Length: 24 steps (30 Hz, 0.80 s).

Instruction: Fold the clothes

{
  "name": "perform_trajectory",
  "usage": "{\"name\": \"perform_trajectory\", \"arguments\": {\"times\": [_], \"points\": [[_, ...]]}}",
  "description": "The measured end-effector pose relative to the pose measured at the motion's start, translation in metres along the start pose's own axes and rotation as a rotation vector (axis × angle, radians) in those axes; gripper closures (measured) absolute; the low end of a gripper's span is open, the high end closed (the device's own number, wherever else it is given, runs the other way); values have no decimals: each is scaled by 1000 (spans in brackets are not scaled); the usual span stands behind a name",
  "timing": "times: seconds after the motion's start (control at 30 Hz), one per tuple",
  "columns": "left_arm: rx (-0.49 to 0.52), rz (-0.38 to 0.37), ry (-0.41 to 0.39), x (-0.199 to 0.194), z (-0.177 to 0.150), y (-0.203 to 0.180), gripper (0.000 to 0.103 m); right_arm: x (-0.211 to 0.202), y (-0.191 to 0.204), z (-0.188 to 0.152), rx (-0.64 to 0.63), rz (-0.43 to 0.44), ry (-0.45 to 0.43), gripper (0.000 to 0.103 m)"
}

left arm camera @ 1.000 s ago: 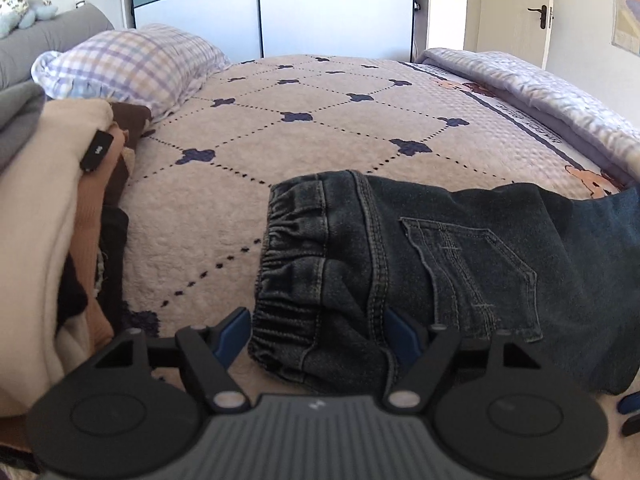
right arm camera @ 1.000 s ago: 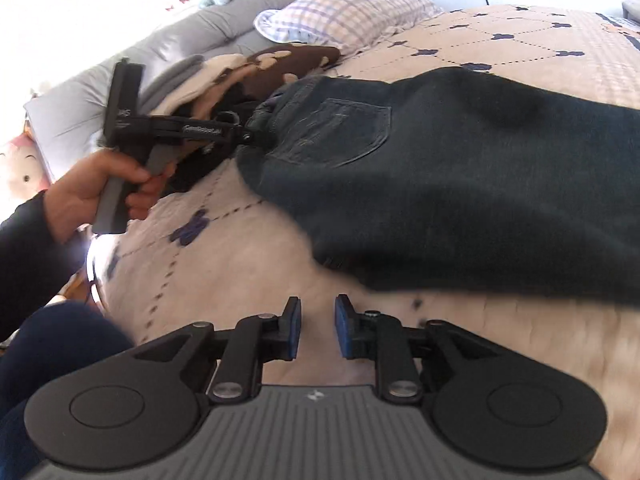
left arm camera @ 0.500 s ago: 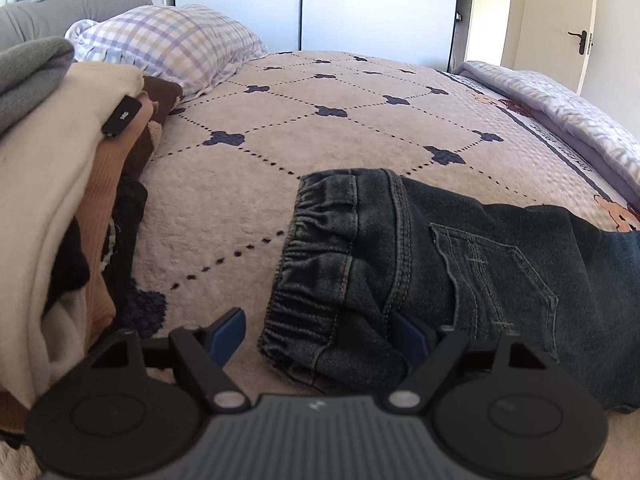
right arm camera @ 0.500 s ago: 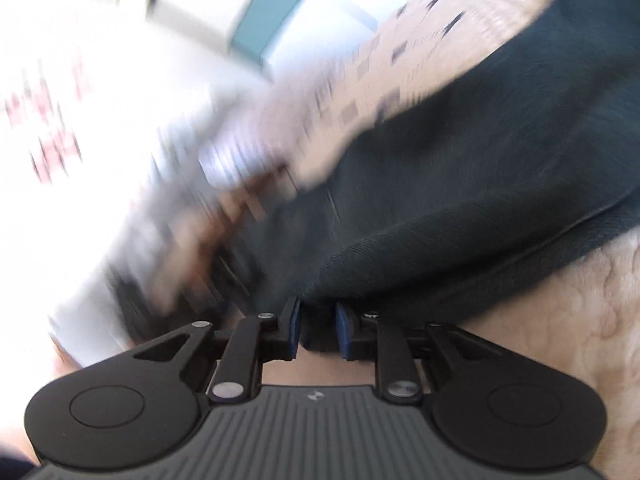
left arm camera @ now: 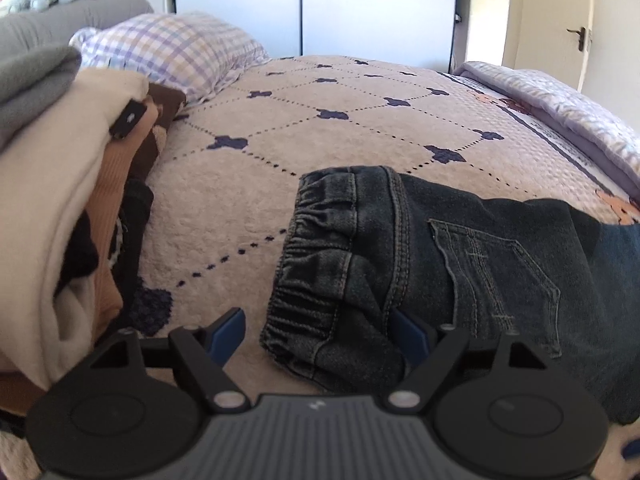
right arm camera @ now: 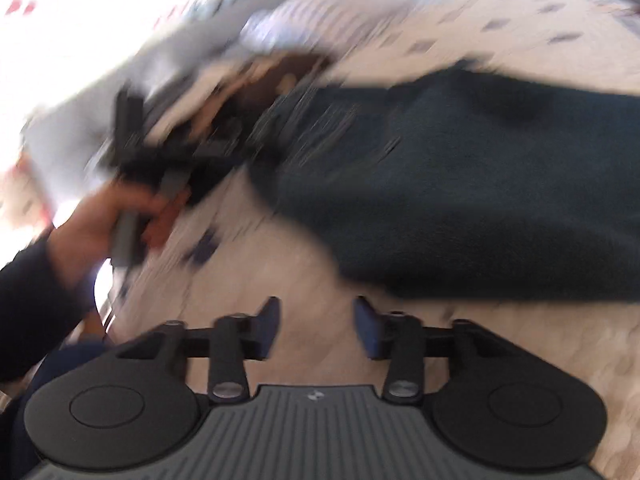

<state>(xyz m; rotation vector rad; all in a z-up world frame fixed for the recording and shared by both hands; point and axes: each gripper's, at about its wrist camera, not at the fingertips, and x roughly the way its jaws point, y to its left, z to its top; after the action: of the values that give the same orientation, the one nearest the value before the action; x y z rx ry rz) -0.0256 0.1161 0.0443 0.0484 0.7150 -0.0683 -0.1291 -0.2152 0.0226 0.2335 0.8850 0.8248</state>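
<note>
Left view: our wide-open left gripper (left arm camera: 316,334) straddles the jeans (left arm camera: 420,264) waistband, unpinched. Right view only: our right gripper (right arm camera: 316,326), jaws just opening, empty beside the jeans.

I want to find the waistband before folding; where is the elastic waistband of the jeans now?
In the left wrist view the elastic waistband lies low in the centre on the bedspread, between the fingers of the left hand-held gripper, right of the clothes pile.

Both grippers look the same: left gripper (left arm camera: 316,334) and right gripper (right arm camera: 316,326) have a ribbed grey body, two round black discs, black linkage arms with silver screws, and blue pads. The person's sleeve (right arm camera: 36,300) is dark navy.
</note>
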Motion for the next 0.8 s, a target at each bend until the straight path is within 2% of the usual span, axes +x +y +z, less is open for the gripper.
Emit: {"name": "perform_trajectory", "arguments": {"times": [0.07,0.1,0.17,0.2,0.23,0.3,0.37,0.47,0.53,0.6,0.67,0.73,0.8], "points": [[13,5,-10,-3,-3,-1,21,-17,4,3,-44,-52,-11,69],[17,5,-13,-4,-5,-2,21,-34,1,6,-36,-56,-80,69],[13,0,-12,-2,-7,-1,21,-57,-11,31,32,13,-235,68],[8,-2,-12,-2,-7,-1,21,-63,-17,47,47,15,-293,62],[3,-3,-10,-1,-8,0,21,-60,-20,66,40,-28,-319,56],[2,0,-10,-2,-7,0,21,-31,-23,110,-64,-190,-282,55],[4,5,-12,-2,-9,-1,21,9,-29,147,-150,-295,-206,55],[-3,9,-12,-1,-11,-2,21,66,-34,181,-249,-343,-113,56],[1,9,-11,0,-10,-2,21,103,-37,186,-319,-367,5,58],[1,9,-8,0,-11,-1,20,136,-38,182,-376,-387,120,73],[1,11,-7,0,-11,-1,20,136,-32,177,-429,-400,111,87],[4,18,-10,0,-11,-4,20,129,-24,179,-458,-403,83,89],[3,21,-17,-1,-11,-5,20,120,-10,192,-465,-428,18,90]]}}
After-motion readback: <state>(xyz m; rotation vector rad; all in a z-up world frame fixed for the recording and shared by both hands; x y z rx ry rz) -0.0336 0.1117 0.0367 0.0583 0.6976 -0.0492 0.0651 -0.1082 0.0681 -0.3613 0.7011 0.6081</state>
